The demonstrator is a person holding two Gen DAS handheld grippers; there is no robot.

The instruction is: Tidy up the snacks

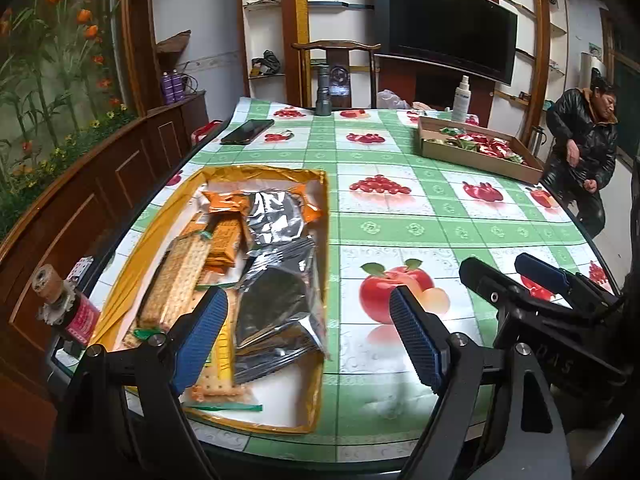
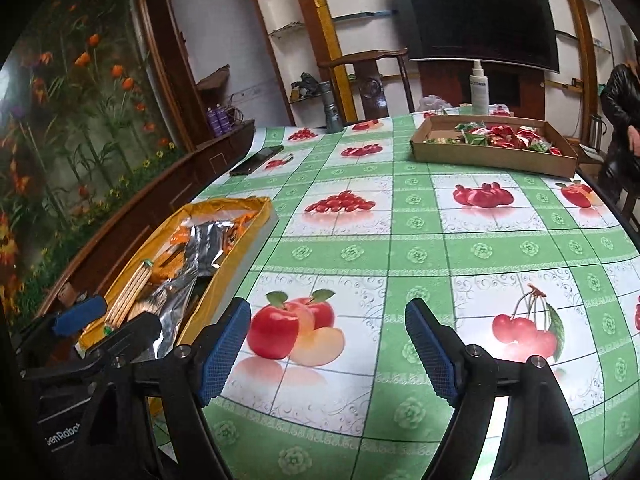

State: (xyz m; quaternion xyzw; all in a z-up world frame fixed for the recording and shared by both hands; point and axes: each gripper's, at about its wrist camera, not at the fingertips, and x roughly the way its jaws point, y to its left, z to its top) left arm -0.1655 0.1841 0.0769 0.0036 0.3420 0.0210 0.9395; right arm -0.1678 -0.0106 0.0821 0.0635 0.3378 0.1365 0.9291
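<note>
Two boxes share the table (image 2: 400, 240), and I read that split as the point of the job: long packets in one, small ones in the other. I have my left gripper (image 1: 308, 336) hanging over the near end of the yellow box (image 1: 120, 280), jaws spread wide with nothing between them, one finger above the cracker sleeve (image 1: 176, 284) and the other out over the bare cloth. Silver foil bags (image 1: 280, 288) and orange packets (image 1: 228, 204) lie heaped beside the crackers, so I would guess this box is where the larger snacks are collected. My right gripper (image 2: 328, 344) sits just beside the left, over the printed apple, jaws equally wide and empty; from there I can reach either box without crossing arms. The cardboard tray (image 2: 492, 156) with the red and green wrapped sweets (image 2: 504, 136) is well apart, at the far right corner by the spray bottle (image 2: 480, 88). A phone (image 1: 247, 131) lies near the far left edge, clear of both boxes.
</note>
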